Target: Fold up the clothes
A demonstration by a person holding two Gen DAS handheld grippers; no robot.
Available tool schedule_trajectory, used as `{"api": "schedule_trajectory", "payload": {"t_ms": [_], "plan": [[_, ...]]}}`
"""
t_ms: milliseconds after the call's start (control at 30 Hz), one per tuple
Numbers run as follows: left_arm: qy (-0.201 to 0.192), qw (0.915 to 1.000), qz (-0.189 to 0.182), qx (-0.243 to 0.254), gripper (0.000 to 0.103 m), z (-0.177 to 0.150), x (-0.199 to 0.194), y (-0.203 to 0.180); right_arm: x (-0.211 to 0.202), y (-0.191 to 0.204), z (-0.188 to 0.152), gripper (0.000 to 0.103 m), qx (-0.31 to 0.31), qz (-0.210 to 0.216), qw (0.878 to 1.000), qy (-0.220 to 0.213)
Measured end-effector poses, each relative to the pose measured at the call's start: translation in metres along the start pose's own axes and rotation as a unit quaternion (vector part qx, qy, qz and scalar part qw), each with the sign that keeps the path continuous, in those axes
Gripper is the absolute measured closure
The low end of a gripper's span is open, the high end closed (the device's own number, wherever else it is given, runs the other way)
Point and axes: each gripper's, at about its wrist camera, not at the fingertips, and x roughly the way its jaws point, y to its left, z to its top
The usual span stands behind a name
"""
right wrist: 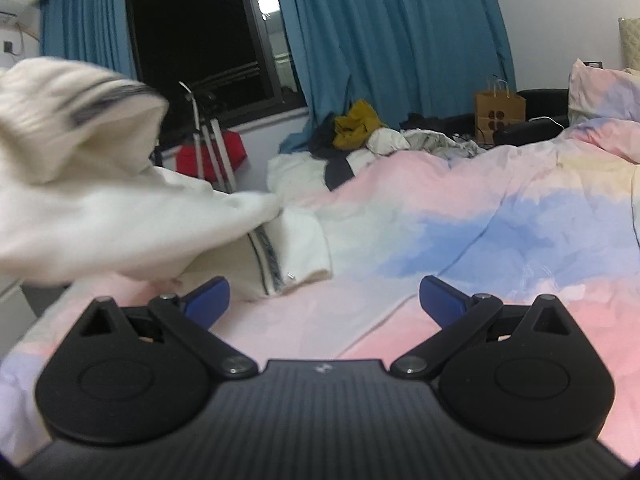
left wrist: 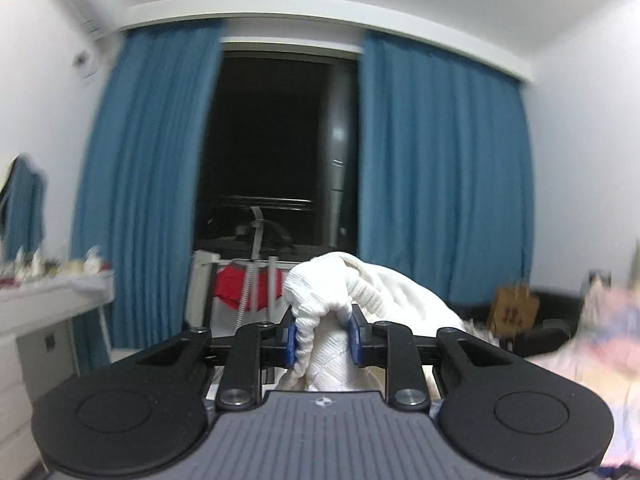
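My left gripper (left wrist: 325,340) is shut on a bunched edge of a white knit garment (left wrist: 360,284) and holds it up in the air, facing the window. In the right wrist view the same white garment (right wrist: 100,208) with a dark striped trim hangs blurred at the left, its lower part lying on the bed. My right gripper (right wrist: 324,300) is open and empty, low over the pastel pink and blue duvet (right wrist: 460,232), just right of the garment.
A pile of clothes (right wrist: 360,128) with a mustard piece lies at the bed's far side. A brown paper bag (right wrist: 499,114) stands by the blue curtains (right wrist: 392,40). A drying rack with red cloth (right wrist: 212,152) is under the window. A white desk (left wrist: 52,300) stands at the left.
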Motion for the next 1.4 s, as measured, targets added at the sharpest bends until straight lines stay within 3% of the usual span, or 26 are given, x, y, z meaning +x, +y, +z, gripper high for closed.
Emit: {"api": "schedule_trajectory", "payload": {"t_ms": [100, 200, 400, 500, 667, 867, 933, 1000, 1167, 1300, 1400], "plan": [[0.009, 0.9971, 0.051, -0.056, 0.077, 0.008, -0.003, 0.057, -0.011, 0.007, 0.001, 0.000, 0.007, 0.014, 1.000, 0.005], [0.045, 0.9869, 0.110, -0.109, 0.077, -0.003, 0.021, 0.117, -0.015, 0.010, 0.000, 0.000, 0.020, 0.030, 0.999, 0.021], [0.128, 0.9482, 0.217, -0.192, 0.077, -0.062, 0.065, 0.235, -0.001, 0.018, -0.007, 0.000, 0.023, 0.048, 0.997, 0.056], [0.161, 0.9349, 0.234, -0.213, 0.076, -0.094, 0.082, 0.275, 0.010, 0.019, -0.009, 0.000, 0.022, 0.055, 0.996, 0.065], [0.169, 0.9277, 0.228, -0.243, 0.068, -0.114, 0.089, 0.314, 0.030, 0.020, -0.010, 0.000, 0.027, 0.063, 0.995, 0.073], [0.176, 0.9272, 0.193, -0.269, 0.040, -0.126, 0.059, 0.331, 0.032, 0.017, -0.011, 0.000, 0.033, 0.058, 0.996, 0.066], [0.175, 0.9243, 0.198, -0.275, 0.027, -0.122, 0.042, 0.336, 0.028, 0.016, -0.009, 0.000, 0.033, 0.054, 0.996, 0.059], [0.171, 0.9267, 0.206, -0.263, 0.021, -0.114, 0.021, 0.333, 0.023, 0.016, -0.007, 0.000, 0.028, 0.050, 0.997, 0.053], [0.169, 0.9449, 0.202, -0.194, 0.020, -0.083, -0.028, 0.288, 0.005, 0.018, -0.002, 0.000, 0.011, 0.045, 0.998, 0.035], [0.163, 0.9694, 0.147, -0.110, 0.019, -0.055, -0.041, 0.233, -0.009, 0.019, 0.003, 0.000, 0.013, 0.041, 0.999, 0.015], [0.169, 0.9787, 0.094, -0.070, 0.019, -0.046, -0.034, 0.186, -0.016, 0.017, 0.006, 0.000, 0.017, 0.038, 0.999, 0.003]]}}
